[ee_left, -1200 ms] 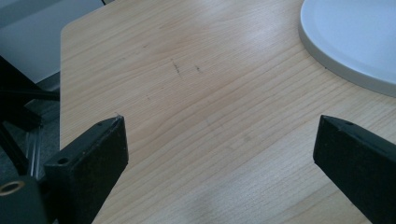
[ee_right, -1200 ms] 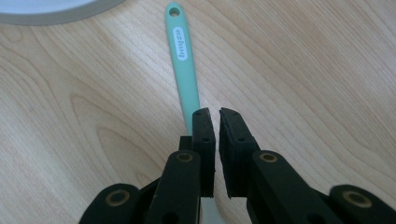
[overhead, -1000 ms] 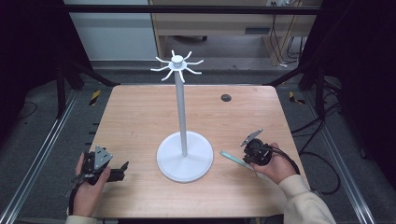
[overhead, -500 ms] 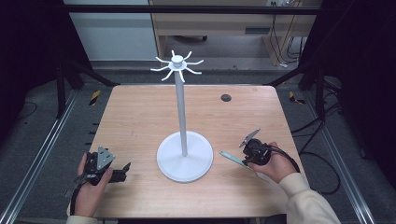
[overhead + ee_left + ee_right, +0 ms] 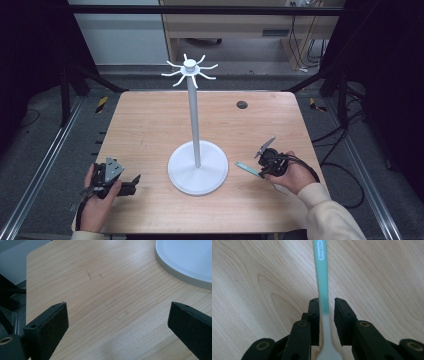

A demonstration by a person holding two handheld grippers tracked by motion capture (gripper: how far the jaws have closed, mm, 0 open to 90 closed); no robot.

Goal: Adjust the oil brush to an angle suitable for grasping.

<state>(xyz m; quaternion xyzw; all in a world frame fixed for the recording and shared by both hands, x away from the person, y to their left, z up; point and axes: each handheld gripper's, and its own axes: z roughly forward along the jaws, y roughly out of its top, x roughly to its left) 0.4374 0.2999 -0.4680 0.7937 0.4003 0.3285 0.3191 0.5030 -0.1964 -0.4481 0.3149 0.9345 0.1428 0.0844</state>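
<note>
The right hand-held gripper (image 5: 327,307) has just been opening a little: a gap now shows beside the green-and-white toothbrush (image 5: 322,277) between its jaws, so the pads no longer pinch it, and it looks released onto the surface (image 5: 150,125). The high view places it just right of the white stand (image 5: 197,167). The left hand-held gripper (image 5: 117,322) stands wide open over bare wood.

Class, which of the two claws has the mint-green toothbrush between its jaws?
The right claw: the toothbrush handle runs between its narrow jaws. The left claw gapes over bare table.
</note>
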